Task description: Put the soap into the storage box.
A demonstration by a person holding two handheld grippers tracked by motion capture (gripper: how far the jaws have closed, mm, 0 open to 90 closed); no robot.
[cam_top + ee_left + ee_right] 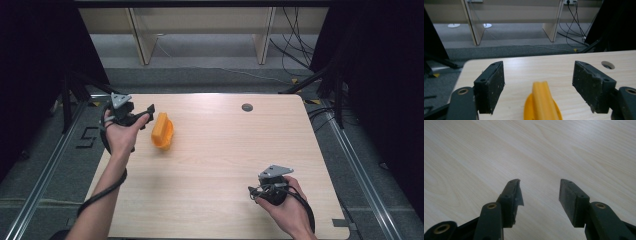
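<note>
The left claw [539, 85] is held wide open, jaws either side of the orange plastic piece [542, 102] but not touching it yet. That piece [162, 131] is sat on the counter [225, 165] near the left edge, and it seems to be balanced on its side. If the jaws get closed off-centre, it's likely to be tipped or shoved away, since smooth plastic slides easily on wood. The right claw [540, 192] is parked open over bare counter, well apart.
</note>
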